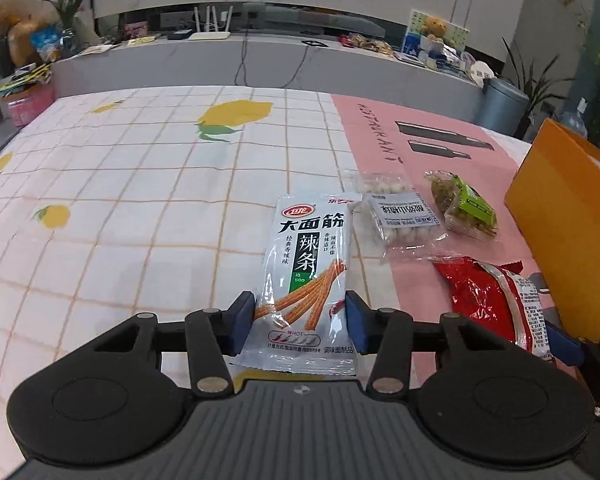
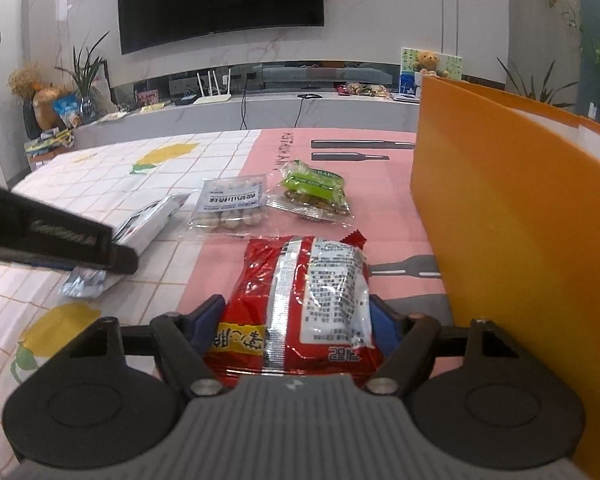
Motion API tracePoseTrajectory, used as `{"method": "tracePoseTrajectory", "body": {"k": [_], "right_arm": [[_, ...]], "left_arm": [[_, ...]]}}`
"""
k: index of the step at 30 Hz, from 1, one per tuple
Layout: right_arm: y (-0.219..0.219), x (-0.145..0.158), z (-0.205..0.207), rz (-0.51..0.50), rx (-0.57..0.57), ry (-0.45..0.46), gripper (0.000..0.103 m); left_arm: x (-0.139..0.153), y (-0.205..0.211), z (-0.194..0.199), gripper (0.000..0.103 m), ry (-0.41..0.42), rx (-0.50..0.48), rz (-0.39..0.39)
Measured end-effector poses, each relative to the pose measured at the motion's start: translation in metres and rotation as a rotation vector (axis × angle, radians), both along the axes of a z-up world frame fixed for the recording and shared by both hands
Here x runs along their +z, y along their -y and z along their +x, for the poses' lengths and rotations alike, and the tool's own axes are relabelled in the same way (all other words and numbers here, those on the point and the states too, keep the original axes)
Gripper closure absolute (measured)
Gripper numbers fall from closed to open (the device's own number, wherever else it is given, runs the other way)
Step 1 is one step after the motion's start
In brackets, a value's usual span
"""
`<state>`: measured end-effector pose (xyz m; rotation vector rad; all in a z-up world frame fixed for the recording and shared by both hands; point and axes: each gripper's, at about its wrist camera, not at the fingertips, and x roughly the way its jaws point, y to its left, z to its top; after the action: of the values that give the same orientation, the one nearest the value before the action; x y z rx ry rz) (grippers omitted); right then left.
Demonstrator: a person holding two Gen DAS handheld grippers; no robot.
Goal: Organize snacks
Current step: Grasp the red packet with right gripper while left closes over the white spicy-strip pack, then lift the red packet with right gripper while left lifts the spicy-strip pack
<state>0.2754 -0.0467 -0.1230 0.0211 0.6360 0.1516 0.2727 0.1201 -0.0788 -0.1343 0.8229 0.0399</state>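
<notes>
Left wrist: left gripper (image 1: 300, 316) half closed, blue pads (image 1: 242, 320) pressed against both edges of flat silver latiao packet (image 1: 306, 276) lying on checked cloth (image 1: 140, 208).

Right wrist: right gripper (image 2: 298, 320) wide, clamped round crinkled red foil snack bag (image 2: 304, 300); upright orange cardboard box (image 2: 500, 240) at three o'clock.

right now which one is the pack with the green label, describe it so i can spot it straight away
Start at the tall orange box on the pink part of the tablecloth. Just left of it, beyond the red packet, lies the green-label pack. It is clear wrap over brownish pieces with a lime-green band; its neighbour, the clear bag, holds pale round balls under a white label.
</notes>
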Motion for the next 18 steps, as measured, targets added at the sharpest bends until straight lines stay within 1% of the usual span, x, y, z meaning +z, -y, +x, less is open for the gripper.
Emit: {"method": "tracePoseTrajectory", "body": {"k": [2, 5, 9, 13, 18], "right_arm": [[0.001, 0.001, -0.004, -0.006, -0.003, -0.001, 0.031], [0.001, 0.002, -0.012, -0.004, 0.008, -0.005, 0.031], [-0.004, 0.009, -0.025, 0.002, 0.039, 0.003, 0.032], [-0.008, 0.025, -0.039, 0.004, 0.073, 0.038, 0.032], [0.002, 0.056, -0.055, 0.067, 0.094, 0.059, 0.032]], "left_arm": [[0.006, -0.001, -0.005, 0.049, 0.008, 0.011, -0.012], [0.017, -0.004, -0.016, 0.049, 0.032, 0.031, -0.066], [0.034, -0.004, -0.033, 0.049, 0.082, 0.041, -0.09], [0.048, -0.007, -0.05, 0.049, 0.113, 0.058, -0.13], [0.067, -0.011, -0.069, 0.049, 0.165, 0.073, -0.143]]}}
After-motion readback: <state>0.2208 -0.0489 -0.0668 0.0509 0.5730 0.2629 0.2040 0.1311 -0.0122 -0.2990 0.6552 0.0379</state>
